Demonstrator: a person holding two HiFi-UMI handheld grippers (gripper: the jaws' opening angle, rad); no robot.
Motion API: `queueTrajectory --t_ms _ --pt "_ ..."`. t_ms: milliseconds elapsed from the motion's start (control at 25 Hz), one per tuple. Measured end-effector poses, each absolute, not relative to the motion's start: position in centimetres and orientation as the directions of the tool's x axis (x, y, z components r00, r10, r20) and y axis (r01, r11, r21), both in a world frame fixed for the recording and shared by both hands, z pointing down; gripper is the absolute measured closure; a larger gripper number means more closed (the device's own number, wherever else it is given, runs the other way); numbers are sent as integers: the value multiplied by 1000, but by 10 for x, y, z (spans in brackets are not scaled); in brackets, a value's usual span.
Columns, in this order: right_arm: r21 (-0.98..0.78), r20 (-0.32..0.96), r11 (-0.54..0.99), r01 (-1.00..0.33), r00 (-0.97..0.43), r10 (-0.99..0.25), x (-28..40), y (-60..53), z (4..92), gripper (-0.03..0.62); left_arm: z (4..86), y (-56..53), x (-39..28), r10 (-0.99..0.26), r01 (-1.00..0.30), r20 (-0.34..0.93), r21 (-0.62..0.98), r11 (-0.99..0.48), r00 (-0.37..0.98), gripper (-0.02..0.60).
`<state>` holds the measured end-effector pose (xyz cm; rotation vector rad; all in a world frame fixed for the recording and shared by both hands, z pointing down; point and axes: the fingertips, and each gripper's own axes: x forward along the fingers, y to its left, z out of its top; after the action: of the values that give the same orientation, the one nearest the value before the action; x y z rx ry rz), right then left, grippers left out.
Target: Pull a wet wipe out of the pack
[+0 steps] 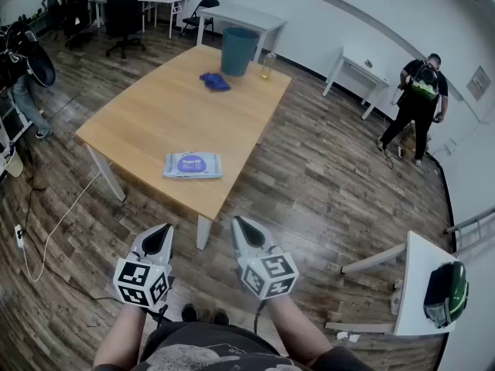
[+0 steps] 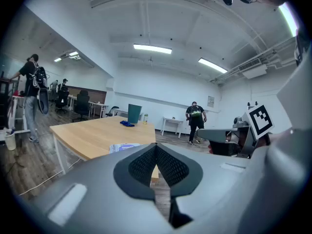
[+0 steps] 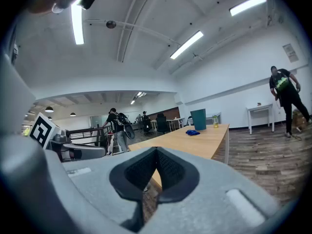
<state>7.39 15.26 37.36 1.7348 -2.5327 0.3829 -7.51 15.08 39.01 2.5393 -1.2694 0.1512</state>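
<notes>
Two grippers hang level in front of the person, well short of the wooden surface [image 1: 155, 114]. The left gripper [image 1: 157, 239] and the right gripper [image 1: 247, 229] each have their jaws pressed together on nothing, as each gripper's own view confirms.

The pack of wet wipes [image 1: 192, 165] lies flat near the surface's near edge, well apart from both grippers and from the bin [image 1: 238, 50], blue cloth [image 1: 215, 81] and bottle [image 1: 267, 66] at the far end. In the left gripper view the pack [image 2: 122, 147] shows just past the closed tips.

Judging by its look, the pack is a soft, light, glossy pouch that will dent under pressure and slide or lift off when a wipe is tugged. The wipe itself should be limp, damp and easy to tear. The likely place to take hold is the purple flap area at the pack's middle; whether that flap is open is too small to tell. One gripper would probably need to pin an end of the pack down while the other pinches the wipe and draws it upward.
</notes>
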Motion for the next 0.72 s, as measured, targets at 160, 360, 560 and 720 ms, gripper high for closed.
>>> queueTrajectory --t_ms 160,360,560,720 --pt "-189 189 333 -924 -367 -911 76 154 378 605 390 150 -79 -772 -802 223 229 -551 595 563" --pt "-196 200 334 -922 -371 -907 76 159 384 605 391 151 -84 -783 -813 225 229 -535 579 563" --pt "-184 212 348 -919 -383 -899 74 161 388 605 390 147 -94 -799 -828 224 224 -514 557 563" --pt "-180 221 350 -920 -384 -896 72 165 393 605 390 146 -106 -817 -842 221 231 -487 533 563"
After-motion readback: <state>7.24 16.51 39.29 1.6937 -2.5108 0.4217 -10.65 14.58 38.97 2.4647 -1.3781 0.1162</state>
